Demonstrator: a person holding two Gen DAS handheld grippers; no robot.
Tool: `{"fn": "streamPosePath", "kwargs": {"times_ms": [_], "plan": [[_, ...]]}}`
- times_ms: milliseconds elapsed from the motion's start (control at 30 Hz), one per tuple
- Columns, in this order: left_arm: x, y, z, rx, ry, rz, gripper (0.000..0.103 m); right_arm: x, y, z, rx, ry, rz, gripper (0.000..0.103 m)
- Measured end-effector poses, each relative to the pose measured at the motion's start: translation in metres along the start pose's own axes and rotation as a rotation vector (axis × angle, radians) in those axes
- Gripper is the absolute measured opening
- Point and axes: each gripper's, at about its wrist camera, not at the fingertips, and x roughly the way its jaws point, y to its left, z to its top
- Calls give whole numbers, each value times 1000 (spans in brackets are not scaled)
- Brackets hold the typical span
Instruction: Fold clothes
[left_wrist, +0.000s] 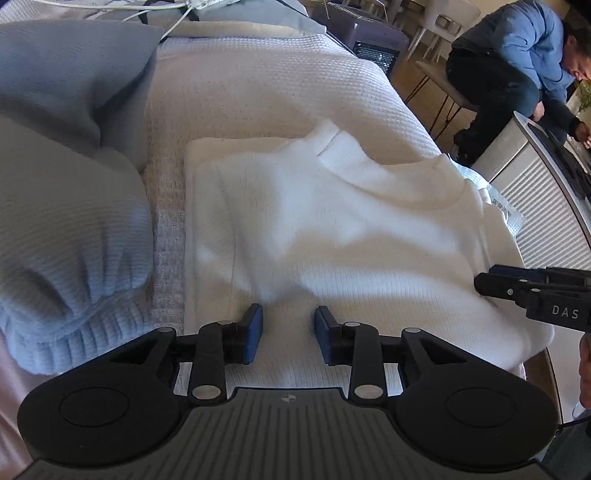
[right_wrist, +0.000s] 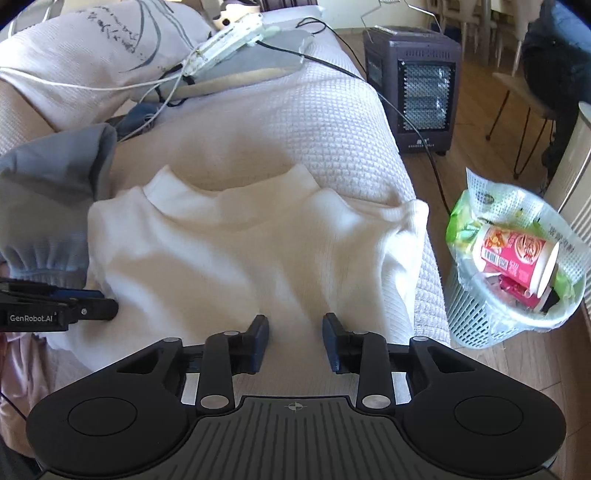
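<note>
The white sweater is lying flat on the bed, collar away from both sets of fingers, its sides folded in. The left gripper is hovering over its near hem, fingers spread apart and holding nothing. The right gripper is doing likewise, fingers parted and empty. A pale blue garment is bunching up left of the left fingers. A waste basket is standing right of the right fingers, a heater beyond it.
</note>
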Motion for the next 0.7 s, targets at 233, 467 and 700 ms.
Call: {"fn": "streamPosePath", "kwargs": {"times_ms": [233, 467, 700], "plan": [[10, -5, 6, -5, -2, 38, 37, 3, -8, 0, 51, 1, 25, 36], [15, -13, 9, 7, -15, 73, 41, 4, -12, -1, 80, -3, 42, 36], [15, -12, 9, 3, -23, 75, 41, 4, -13, -3, 86, -17, 46, 36]]}}
